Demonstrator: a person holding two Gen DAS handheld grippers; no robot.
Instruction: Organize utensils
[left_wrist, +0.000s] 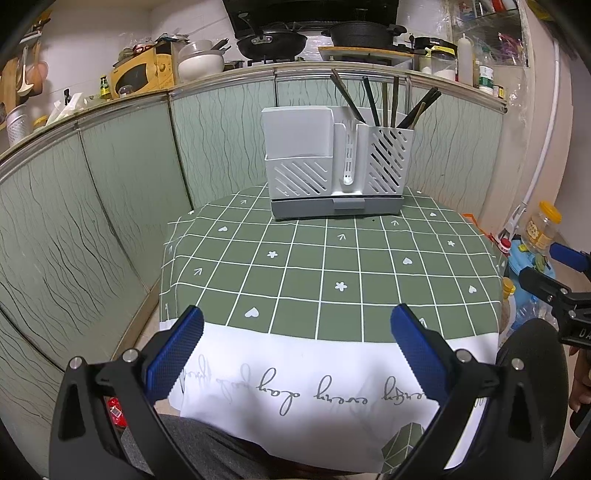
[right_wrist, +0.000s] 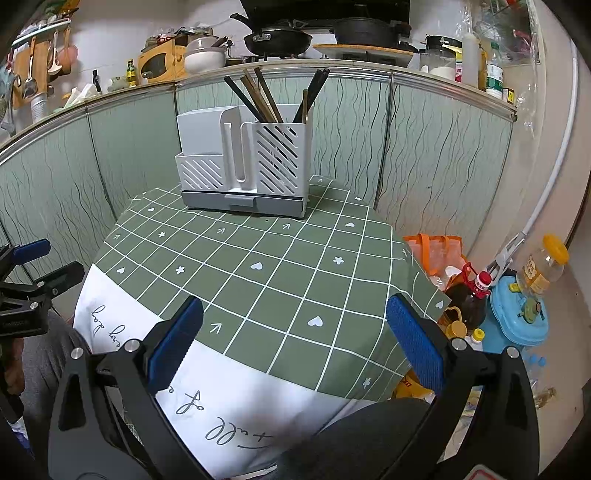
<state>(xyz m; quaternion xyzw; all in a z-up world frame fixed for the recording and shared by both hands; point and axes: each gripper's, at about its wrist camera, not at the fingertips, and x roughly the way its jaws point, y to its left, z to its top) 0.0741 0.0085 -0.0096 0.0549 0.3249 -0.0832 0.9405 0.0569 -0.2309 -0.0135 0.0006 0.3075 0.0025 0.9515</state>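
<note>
A white slotted utensil holder (left_wrist: 334, 162) stands at the far side of the green checked tablecloth (left_wrist: 314, 266); it also shows in the right wrist view (right_wrist: 243, 170). Several dark and brown chopsticks (left_wrist: 384, 103) stand in its right compartment, also seen in the right wrist view (right_wrist: 269, 96). My left gripper (left_wrist: 295, 343) is open and empty over the table's near edge. My right gripper (right_wrist: 295, 339) is open and empty, also over the near edge. Each gripper shows at the side of the other's view.
Pale green cabinet panels (left_wrist: 110, 177) wall in the table behind and at the left. Bottles, an orange bag (right_wrist: 439, 251) and a blue container (right_wrist: 513, 321) stand on the floor to the right. Pans and jars sit on the counter above.
</note>
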